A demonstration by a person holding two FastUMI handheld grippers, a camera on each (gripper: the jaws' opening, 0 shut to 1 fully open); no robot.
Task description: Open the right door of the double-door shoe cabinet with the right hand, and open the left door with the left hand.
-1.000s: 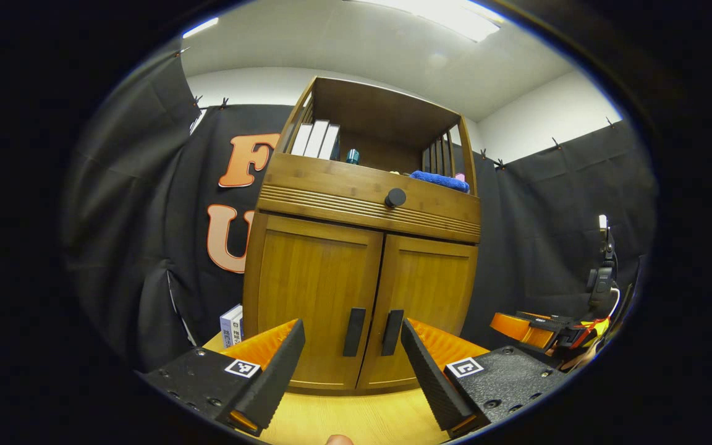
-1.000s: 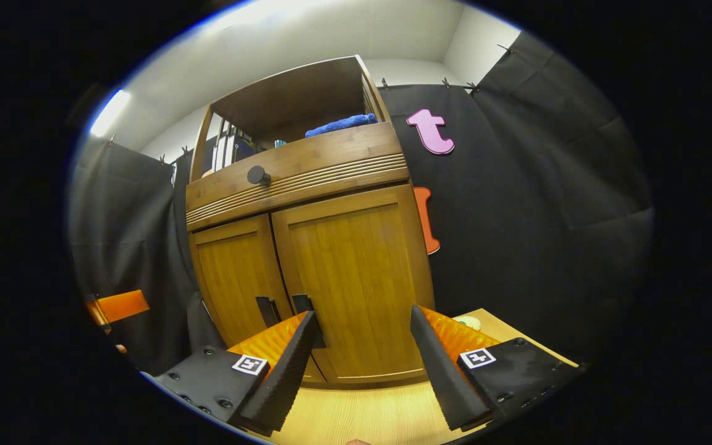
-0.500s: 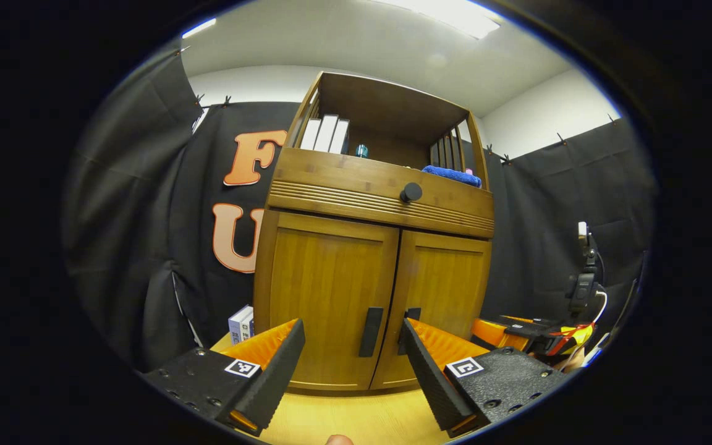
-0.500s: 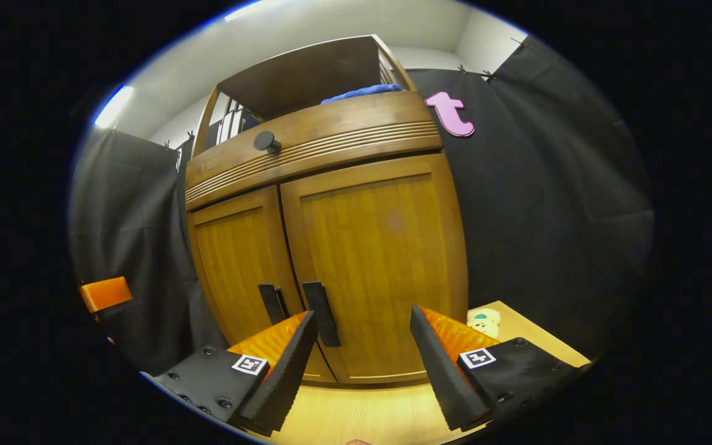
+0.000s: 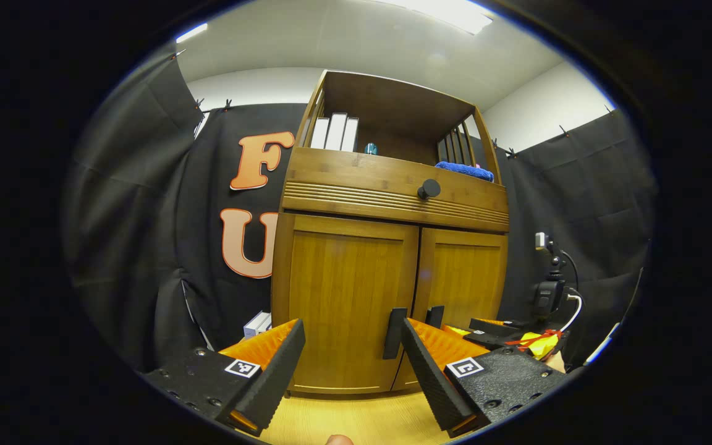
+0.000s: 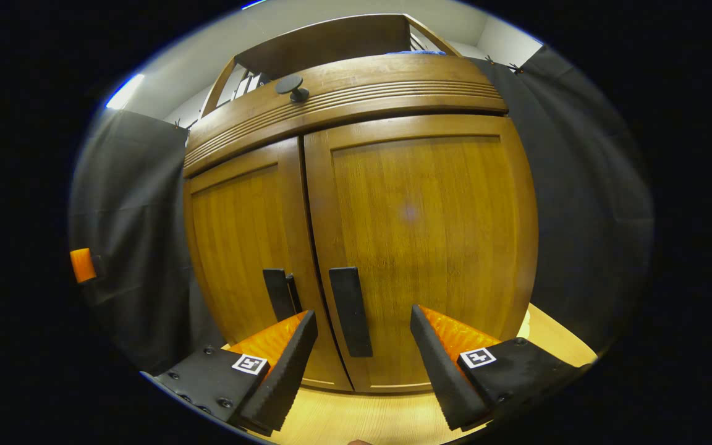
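The wooden shoe cabinet stands with both doors shut. In the left gripper view its left door (image 5: 340, 290) faces me, and the dark left handle (image 5: 394, 334) sits just inside my left gripper's (image 5: 352, 330) right-hand finger; that gripper is open, a short way off the door. The right handle (image 5: 435, 316) is beside it, with the right gripper (image 5: 486, 326) low in front of the right door (image 5: 464, 278). In the right gripper view the right door (image 6: 424, 235) looms close. Its handle (image 6: 351, 312) lies between the fingers of my open right gripper (image 6: 363, 324). The left handle (image 6: 279, 293) is further left.
Above the doors is a drawer with a round knob (image 5: 429, 188), then an open shelf with books (image 5: 334, 131) and a blue cloth (image 5: 464, 170). A small box (image 5: 257, 323) stands left of the cabinet, a camera on a stand (image 5: 547, 290) at right. The cabinet rests on a light wooden top (image 5: 356, 420).
Both grippers have come closer to the cabinet. The right one has advanced most, and the right door's handle now lies between its fingers. Both doors remain shut.
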